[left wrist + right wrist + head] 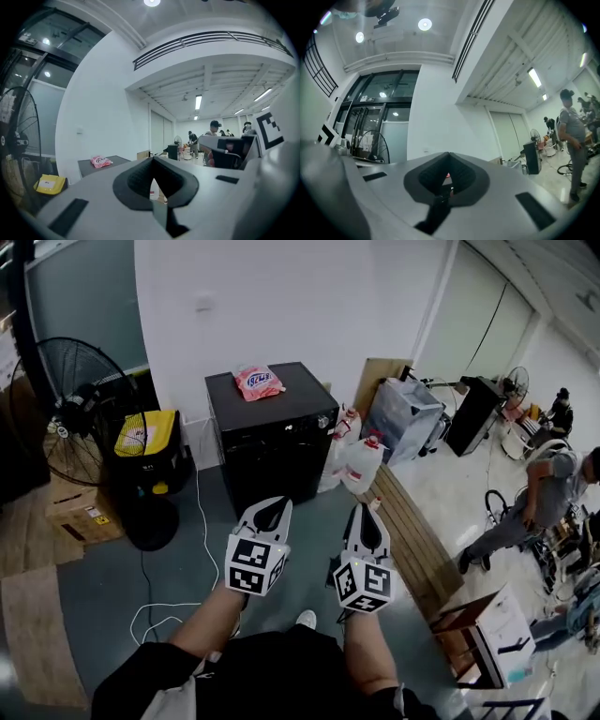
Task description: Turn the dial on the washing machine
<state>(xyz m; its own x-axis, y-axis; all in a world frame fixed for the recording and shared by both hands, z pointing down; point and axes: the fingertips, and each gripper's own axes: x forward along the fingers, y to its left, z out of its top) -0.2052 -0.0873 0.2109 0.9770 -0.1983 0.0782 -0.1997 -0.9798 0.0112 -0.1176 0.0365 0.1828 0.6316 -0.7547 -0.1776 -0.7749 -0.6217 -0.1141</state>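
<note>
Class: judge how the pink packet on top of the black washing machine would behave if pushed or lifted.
The pink packet looks crumpled and pillowy, so it probably sags when lifted. Lying flat on the washing machine's smooth top, it would likely slide, not roll or tip. Being a small soft bag, it is probably light.

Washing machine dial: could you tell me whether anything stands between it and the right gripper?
Nothing visible does: only floor lies between the right gripper and the dial; the jugs stand beside the washing machine.
</note>
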